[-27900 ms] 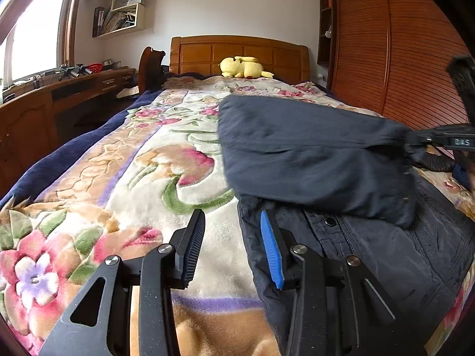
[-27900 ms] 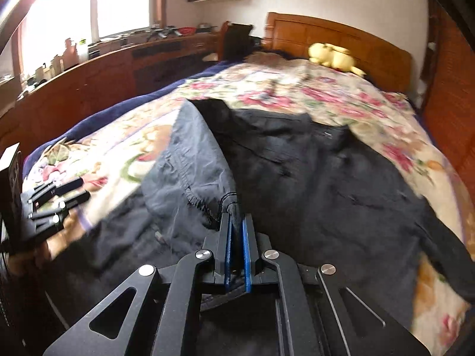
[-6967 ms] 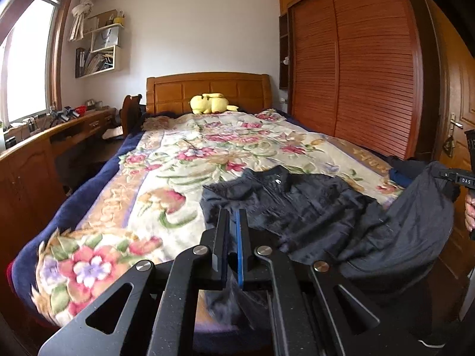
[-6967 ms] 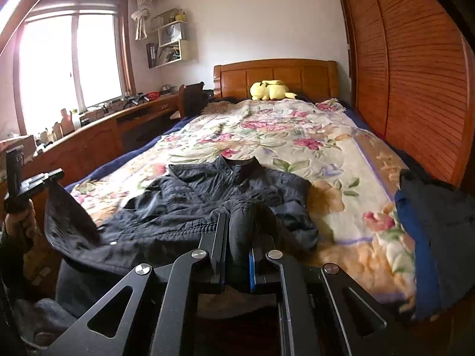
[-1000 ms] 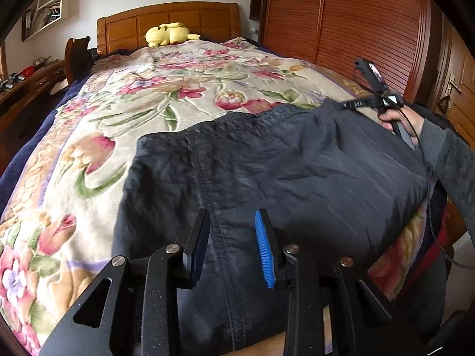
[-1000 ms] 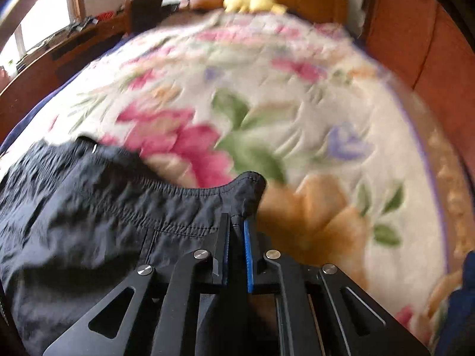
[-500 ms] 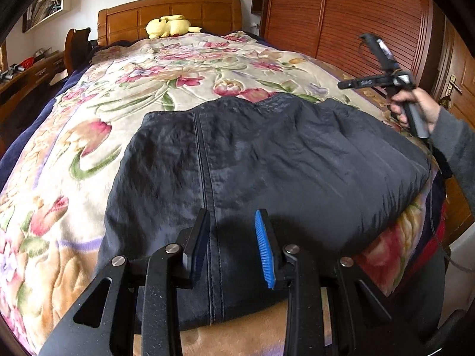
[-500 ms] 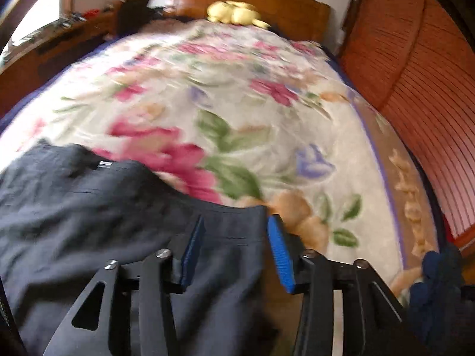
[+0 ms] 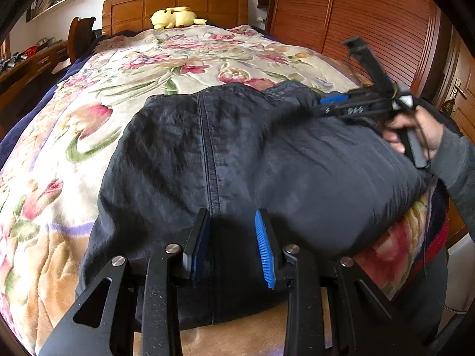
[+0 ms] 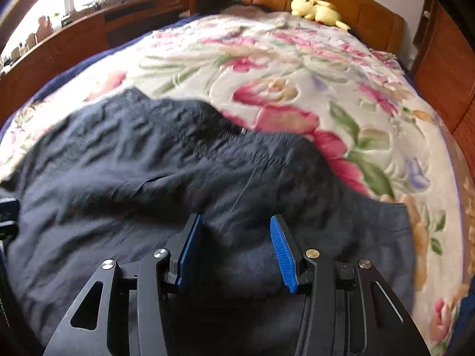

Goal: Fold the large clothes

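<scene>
A dark navy jacket [image 9: 225, 154] lies folded in a broad bundle at the foot of the floral bed; it also shows in the right wrist view [image 10: 154, 178]. My left gripper [image 9: 233, 243] is open and empty, hovering over the jacket's near edge by a vertical seam. My right gripper [image 10: 234, 246] is open and empty, low over the jacket's right part. In the left wrist view the right gripper [image 9: 341, 103] rests at the jacket's far right edge, held by a hand.
The floral bedspread [image 9: 178, 59] covers the bed beyond the jacket. A yellow plush toy [image 9: 175, 16] lies by the wooden headboard. A wooden wardrobe [image 9: 356, 23] runs along the right; a wooden desk [image 10: 74, 29] along the left.
My right gripper let go of the jacket's corner, opened, then dropped low over the garment. The jacket has settled flat. My left gripper stays open.
</scene>
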`<state>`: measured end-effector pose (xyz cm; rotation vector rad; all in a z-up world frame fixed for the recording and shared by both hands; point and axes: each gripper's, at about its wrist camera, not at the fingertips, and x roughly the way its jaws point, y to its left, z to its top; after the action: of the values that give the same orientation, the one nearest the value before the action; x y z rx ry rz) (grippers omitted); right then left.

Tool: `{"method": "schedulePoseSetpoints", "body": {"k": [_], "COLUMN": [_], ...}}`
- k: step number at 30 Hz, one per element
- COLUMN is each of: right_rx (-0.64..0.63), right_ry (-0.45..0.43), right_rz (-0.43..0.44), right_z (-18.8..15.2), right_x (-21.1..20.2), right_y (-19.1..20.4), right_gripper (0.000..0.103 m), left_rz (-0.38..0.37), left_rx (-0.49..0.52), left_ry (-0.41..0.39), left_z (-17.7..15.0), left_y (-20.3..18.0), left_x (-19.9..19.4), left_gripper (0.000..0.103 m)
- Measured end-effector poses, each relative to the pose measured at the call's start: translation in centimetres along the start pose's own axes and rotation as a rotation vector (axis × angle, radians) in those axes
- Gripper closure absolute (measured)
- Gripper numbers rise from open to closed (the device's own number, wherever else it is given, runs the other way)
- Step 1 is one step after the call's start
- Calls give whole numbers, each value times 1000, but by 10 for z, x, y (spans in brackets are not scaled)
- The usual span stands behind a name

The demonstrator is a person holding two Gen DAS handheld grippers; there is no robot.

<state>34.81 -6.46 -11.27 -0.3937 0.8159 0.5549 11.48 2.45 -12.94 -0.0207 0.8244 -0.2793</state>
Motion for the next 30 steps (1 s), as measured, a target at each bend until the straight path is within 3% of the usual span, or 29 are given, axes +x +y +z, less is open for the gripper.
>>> {"method": "schedulePoseSetpoints", "body": {"k": [2,5,10,13,20,25,30], "right_rx": [20,59,29,26,62,78,107], "right_ry": [-13,-17,-3,-38,-116,-119,-134], "right_rz": [18,45,-9,-73,-15,24,43], "right_z": [-6,-12,-11,-14,-55,-95,-111], "right_x": [18,31,24,-10,-90,-120,-143], "right_y": [-8,-12,-4,6,28,45,55], "right_gripper": [47,46,45,45,45,45,45], "left_rz": [-3,-5,-1,-2,-4,-4,-1], "left_rx": [-8,-20,-17,-15,-16,-15,-11], "left_ry": [-3,-3,2,4,-3,-8,-6], "left_z": [-1,-3,-5,-4,-6,-8,-8], "left_y": [1,1,1,3,4,4,3], "left_x": [1,4,6,7,7,7,6], "left_gripper": [71,71,71,71,71,71,71]}}
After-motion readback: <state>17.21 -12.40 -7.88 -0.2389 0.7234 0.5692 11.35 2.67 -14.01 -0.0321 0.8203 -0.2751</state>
